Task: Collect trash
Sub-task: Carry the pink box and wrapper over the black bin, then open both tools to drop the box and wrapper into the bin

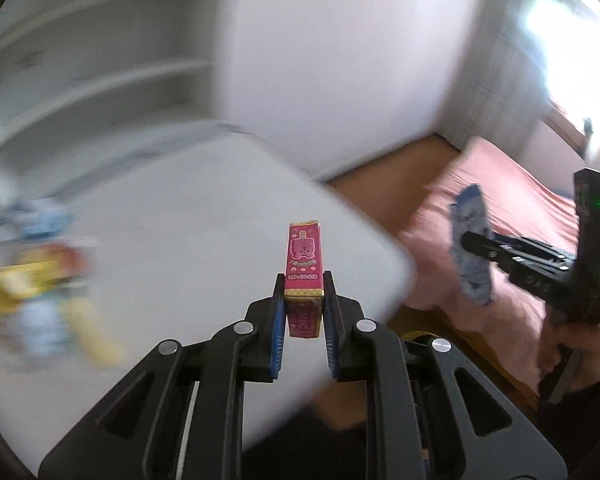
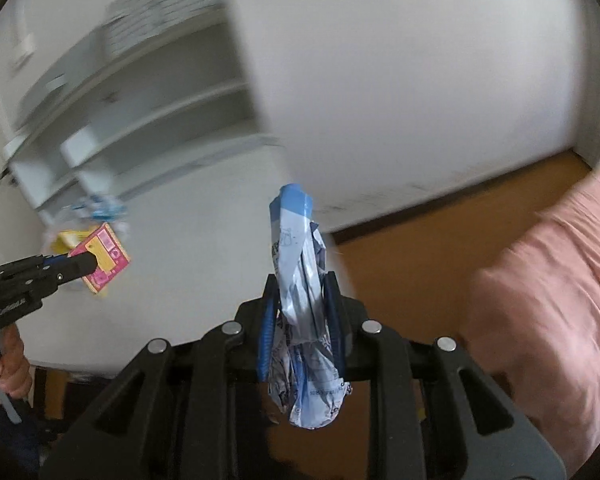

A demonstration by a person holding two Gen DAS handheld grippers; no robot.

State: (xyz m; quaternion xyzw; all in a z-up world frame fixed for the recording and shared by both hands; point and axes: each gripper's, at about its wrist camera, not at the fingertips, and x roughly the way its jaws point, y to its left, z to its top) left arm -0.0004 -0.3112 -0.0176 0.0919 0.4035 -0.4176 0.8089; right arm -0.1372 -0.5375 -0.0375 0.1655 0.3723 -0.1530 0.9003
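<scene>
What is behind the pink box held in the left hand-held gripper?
Behind the pink box lies the white table, with blurred wrappers at its far left. The table patch directly behind the box is covered.

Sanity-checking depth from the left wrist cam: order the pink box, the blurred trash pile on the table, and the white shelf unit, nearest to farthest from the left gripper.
1. Pink box: clamped between the left gripper fingers.
2. Trash pile: on the white table, off to the left.
3. Shelf unit: behind the table, upper left.
</scene>
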